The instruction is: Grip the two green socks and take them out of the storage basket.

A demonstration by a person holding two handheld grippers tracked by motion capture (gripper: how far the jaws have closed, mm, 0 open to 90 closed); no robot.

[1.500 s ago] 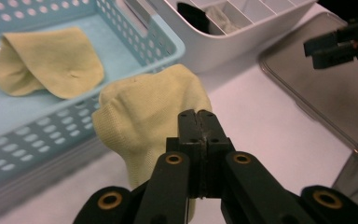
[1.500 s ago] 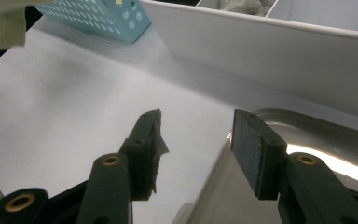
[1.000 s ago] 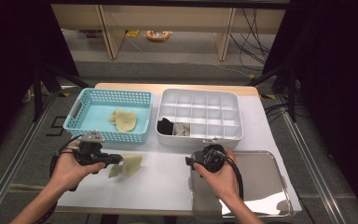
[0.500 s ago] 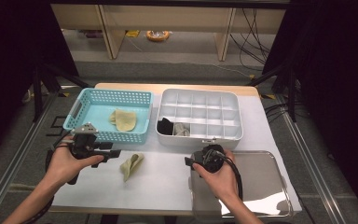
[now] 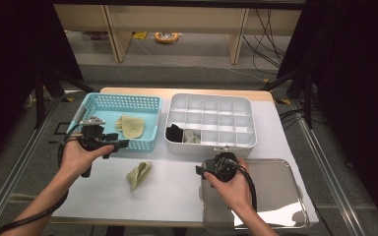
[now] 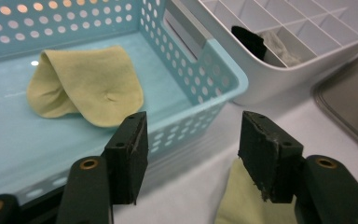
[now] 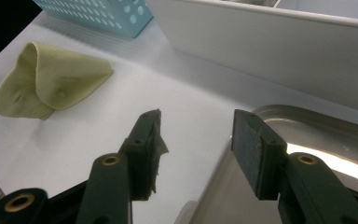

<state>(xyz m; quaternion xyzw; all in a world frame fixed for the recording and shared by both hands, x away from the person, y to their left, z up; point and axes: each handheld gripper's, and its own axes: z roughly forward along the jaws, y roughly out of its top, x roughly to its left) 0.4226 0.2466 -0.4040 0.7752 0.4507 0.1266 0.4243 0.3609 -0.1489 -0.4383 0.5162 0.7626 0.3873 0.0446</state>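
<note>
Just now my left tongs [image 5: 119, 143] have spread, leaving the yellow-green sock [image 5: 139, 175] on the desk [image 5: 177, 196] at lower centre; right tongs [image 5: 200, 170] gape empty.

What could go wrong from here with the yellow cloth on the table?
1. The loose yellow cloth lies folded on the table; a grasp may catch one layer and unfold it.
2. The left gripper, whose fingers have just been opening with nothing between them, sits close to the blue basket and may bump its wall.
</note>
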